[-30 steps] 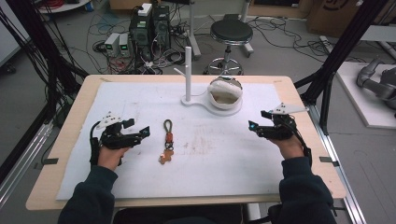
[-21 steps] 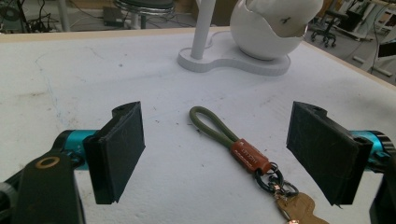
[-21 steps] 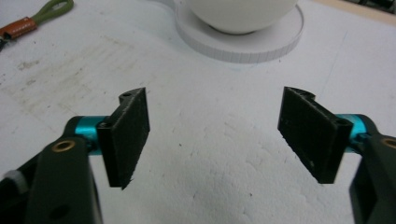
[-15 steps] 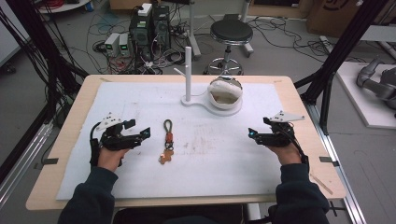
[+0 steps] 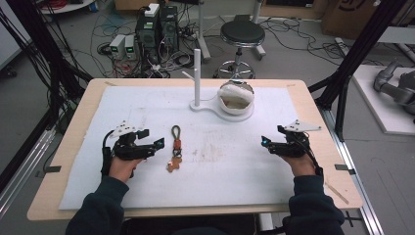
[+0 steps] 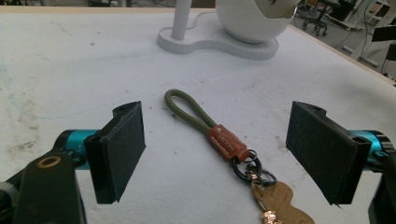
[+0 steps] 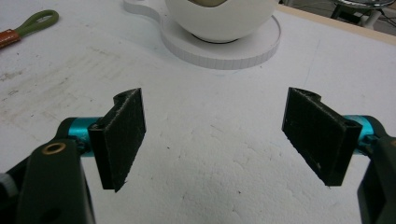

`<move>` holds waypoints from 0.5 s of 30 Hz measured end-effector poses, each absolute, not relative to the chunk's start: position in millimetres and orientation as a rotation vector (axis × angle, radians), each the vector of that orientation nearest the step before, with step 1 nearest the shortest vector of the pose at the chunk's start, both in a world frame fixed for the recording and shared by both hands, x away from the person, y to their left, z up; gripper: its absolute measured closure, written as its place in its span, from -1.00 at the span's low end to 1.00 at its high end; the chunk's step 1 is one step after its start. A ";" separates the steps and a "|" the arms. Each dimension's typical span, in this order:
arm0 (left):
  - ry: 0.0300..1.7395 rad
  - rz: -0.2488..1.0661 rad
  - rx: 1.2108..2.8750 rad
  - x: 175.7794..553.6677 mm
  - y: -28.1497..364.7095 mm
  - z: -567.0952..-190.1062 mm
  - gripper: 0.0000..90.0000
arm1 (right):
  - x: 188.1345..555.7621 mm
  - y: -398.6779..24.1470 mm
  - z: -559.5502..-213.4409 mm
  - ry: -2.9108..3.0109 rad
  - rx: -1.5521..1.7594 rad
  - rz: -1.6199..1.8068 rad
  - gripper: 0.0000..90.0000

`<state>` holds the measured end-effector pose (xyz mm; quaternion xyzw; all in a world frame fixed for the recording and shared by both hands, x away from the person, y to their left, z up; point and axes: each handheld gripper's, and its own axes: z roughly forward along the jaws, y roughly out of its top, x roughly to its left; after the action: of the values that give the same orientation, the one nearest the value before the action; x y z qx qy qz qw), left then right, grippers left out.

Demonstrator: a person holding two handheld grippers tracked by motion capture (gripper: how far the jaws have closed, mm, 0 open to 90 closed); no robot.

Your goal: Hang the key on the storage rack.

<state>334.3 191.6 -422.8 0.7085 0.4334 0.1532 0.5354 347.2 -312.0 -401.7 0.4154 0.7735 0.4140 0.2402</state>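
A keychain (image 5: 175, 148) lies flat on the white mat, with an olive cord loop, a brown leather tag, black rings and a brass key. My left gripper (image 5: 159, 142) rests just left of it, open. In the left gripper view the keychain (image 6: 227, 143) lies on the mat between the wide-apart pads of that gripper (image 6: 215, 122), touching neither. My right gripper (image 5: 264, 142) hovers low over the right of the mat, open. Its jaws have just been opening wider, and only bare mat shows between its pads (image 7: 215, 105).
A white stand with an upright peg (image 5: 197, 73) and a white bowl (image 5: 235, 98) sits at the far middle of the mat. The wooden table edge (image 5: 78, 122) frames the mat. A stool, computers and cables stand on the floor beyond.
My right gripper has drifted slightly toward the table's near edge and its jaws stand a little wider. The left gripper and the keychain have stayed put.
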 end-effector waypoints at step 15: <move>1.144 0.375 1.821 340.6 157.0 -438.3 -0.14 | 349.0 -305.8 -407.3 2.149 1.123 1.152 -0.47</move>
<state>340.6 157.0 -438.3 0.7402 0.4652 0.1524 0.4610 349.0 -305.8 -407.3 0.4074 0.7798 0.4181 0.2263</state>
